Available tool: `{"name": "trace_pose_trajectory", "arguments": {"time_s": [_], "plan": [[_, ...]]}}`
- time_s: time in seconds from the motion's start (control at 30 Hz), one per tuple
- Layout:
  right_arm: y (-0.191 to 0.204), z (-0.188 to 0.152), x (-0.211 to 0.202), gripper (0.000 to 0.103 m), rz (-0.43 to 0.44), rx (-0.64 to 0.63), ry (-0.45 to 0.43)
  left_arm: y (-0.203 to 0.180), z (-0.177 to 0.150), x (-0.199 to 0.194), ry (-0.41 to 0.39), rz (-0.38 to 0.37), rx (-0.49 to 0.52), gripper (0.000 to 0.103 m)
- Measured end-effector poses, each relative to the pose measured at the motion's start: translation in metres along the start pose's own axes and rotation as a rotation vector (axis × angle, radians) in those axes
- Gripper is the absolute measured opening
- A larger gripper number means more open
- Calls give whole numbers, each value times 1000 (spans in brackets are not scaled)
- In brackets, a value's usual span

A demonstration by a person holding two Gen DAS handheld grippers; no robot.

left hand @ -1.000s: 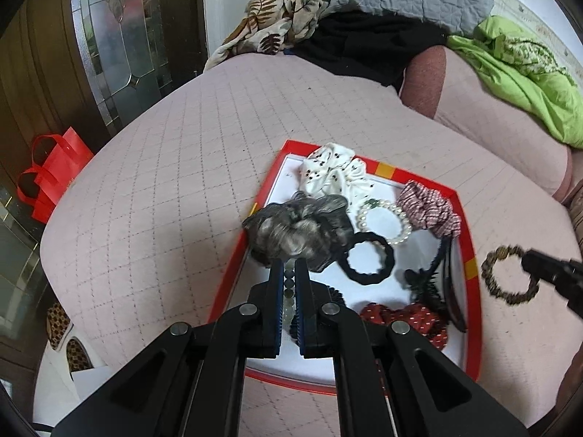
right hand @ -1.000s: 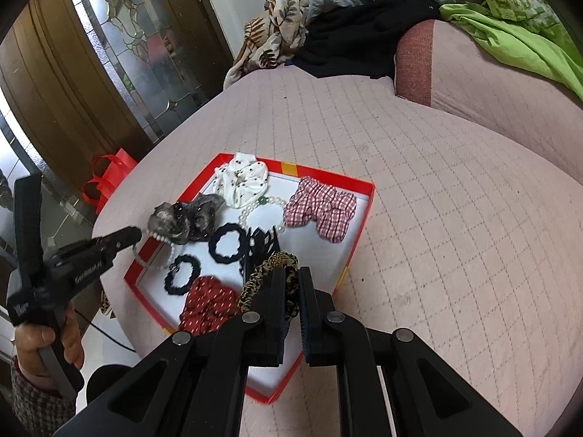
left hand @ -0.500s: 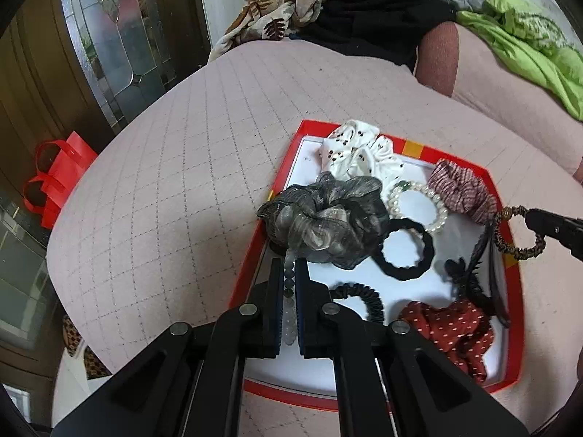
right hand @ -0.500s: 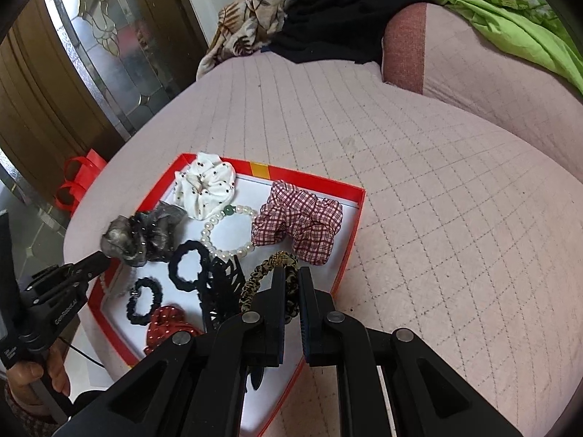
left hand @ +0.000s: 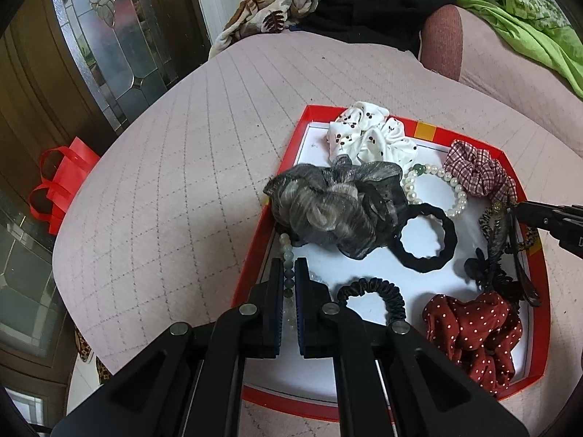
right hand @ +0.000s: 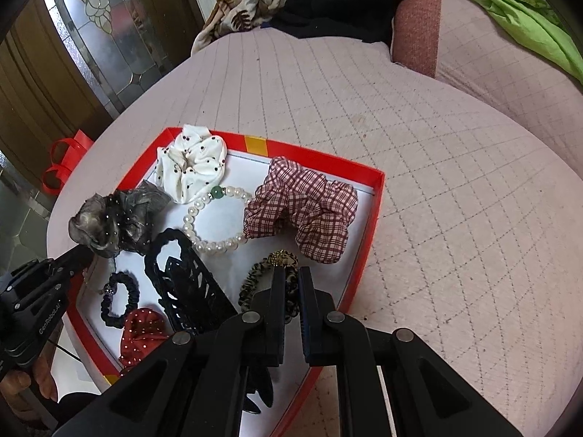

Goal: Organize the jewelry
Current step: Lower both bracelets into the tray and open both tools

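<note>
One red tray [left hand: 488, 151] lay on the pink quilted cover, and in it were four fabric scrunchies: a white dotted one [left hand: 368, 136] at the far side, a grey sheer one [left hand: 335, 207] to the left, a red checked one [right hand: 302, 207] to the right and a red polka-dot one [left hand: 473, 331] at the near side. There were two black hair ties, a thick one [left hand: 424, 236] and a thin ribbed one [left hand: 375, 295], one leopard-print tie [right hand: 266, 276], and one black hair claw [right hand: 189, 284]. Two bead bracelets showed, a pearl one [right hand: 215, 218] and a pale-beaded one [left hand: 288, 262], and two grippers [left hand: 289, 284] [right hand: 291, 284] were over the tray, with one red bag [left hand: 58, 185] far left on the floor.
</note>
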State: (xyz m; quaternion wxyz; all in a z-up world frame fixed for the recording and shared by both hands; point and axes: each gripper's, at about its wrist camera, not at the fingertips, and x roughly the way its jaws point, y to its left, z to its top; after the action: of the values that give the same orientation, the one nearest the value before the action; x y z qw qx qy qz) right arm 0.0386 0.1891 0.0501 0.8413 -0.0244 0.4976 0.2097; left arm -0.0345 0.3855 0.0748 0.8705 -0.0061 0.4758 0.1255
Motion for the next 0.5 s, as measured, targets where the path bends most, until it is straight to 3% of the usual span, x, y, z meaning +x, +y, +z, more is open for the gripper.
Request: {"name": "trace_pose_trajectory", "arguments": {"time_s": [0.37,0.5], "plan": [[0,-3,10,9,4,-3,17,-2,-2,4,5,4,-6,6],[-6,-4,5,16,21,18,14,-1,-1,1,0,-2,-14,6]]}}
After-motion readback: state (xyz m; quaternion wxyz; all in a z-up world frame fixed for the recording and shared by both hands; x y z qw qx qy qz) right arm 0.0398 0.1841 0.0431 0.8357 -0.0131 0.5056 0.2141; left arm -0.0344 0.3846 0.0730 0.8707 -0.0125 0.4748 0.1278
